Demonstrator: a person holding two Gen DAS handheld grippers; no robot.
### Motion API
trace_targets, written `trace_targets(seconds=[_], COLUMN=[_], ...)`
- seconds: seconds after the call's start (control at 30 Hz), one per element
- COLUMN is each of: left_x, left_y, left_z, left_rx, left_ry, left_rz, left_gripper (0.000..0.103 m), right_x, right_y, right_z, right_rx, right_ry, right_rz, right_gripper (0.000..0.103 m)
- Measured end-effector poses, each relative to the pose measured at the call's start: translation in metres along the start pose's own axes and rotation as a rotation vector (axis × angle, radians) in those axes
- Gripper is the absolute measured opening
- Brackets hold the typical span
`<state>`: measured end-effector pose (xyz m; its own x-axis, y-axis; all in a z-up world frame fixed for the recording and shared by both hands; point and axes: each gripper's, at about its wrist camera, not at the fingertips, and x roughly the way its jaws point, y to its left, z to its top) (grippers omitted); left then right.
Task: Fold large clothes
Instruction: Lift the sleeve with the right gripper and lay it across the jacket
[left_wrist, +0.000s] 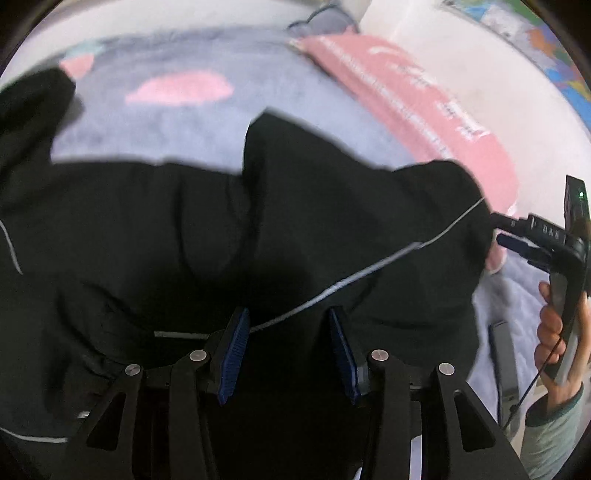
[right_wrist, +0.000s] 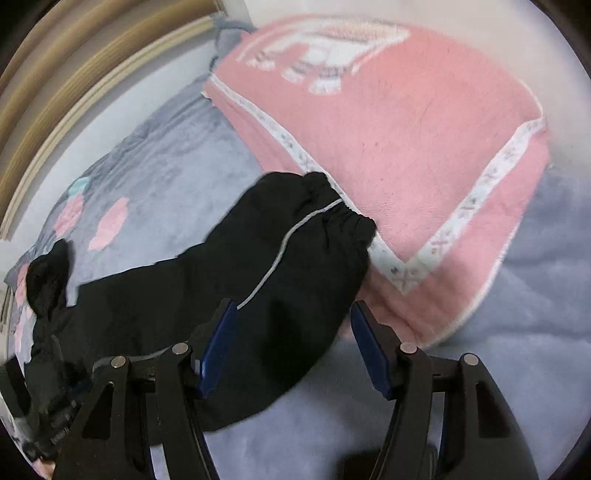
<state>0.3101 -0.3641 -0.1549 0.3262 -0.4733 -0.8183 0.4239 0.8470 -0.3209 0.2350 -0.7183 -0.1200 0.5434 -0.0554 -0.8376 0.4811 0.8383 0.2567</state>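
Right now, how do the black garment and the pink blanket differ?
The black garment is rumpled and spread unevenly, with thin grey piping; the pink blanket lies folded in a tidy stack, with a white patterned border. The garment sits right under both open grippers, left and right; the blanket lies beyond them, untouched. The garment's gathered cuff overlaps the blanket's edge. Both rest on the grey bedspread.

Both views are softly and evenly lit, with no hard shadows. Motion blur smears both, most toward the rims. The black garment (left_wrist: 295, 229) reads as a near-featureless dark mass, its folds barely showing. The pink blanket (right_wrist: 399, 147) washes out toward 1 o'clock. Fisheye distortion bends the edges, and black vignetting fills the corners.
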Motion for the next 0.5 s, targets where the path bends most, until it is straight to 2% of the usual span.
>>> trace_targets(seconds=[0.13,0.17,0.2,0.23,0.27,0.37,0.43,0.5], left_x=[0.000,0.000,0.001,0.000,0.000,-0.014,-0.029,-0.038], left_y=[-0.001,-0.002,-0.003,-0.004,-0.004,-0.007,-0.012,-0.015], left_z=[-0.002,-0.003,-0.003,-0.004,-0.001,0.000,0.000,0.000], left_rx=[0.023,0.028,0.030,0.032,0.031,0.038,0.057,0.064], left_ry=[-0.009,-0.008,-0.009,-0.011,-0.015,-0.068,-0.128,-0.156], left_rz=[0.004,0.007,0.007,0.006,0.009,0.043,0.080,0.095], left_gripper=[0.047,0.047,0.047,0.047,0.047,0.046,0.046,0.046], right_x=[0.033,0.040,0.043,0.039,0.030,-0.007,-0.038,-0.063], right_y=[-0.009,-0.010,-0.007,-0.004,0.000,-0.001,-0.011,-0.028], right_z=[0.010,0.011,0.010,0.009,0.007,0.004,0.004,0.003], right_rx=[0.067,0.069,0.062,0.043,0.020,0.013,0.035,0.075], right_ry=[0.041,0.053,0.056,0.042,0.009,-0.079,-0.154,-0.200], right_rz=[0.025,0.036,0.058,0.054,0.038,0.080,0.054,0.035], right_gripper=[0.067,0.063,0.039,0.031,0.017,0.012,0.011,0.010])
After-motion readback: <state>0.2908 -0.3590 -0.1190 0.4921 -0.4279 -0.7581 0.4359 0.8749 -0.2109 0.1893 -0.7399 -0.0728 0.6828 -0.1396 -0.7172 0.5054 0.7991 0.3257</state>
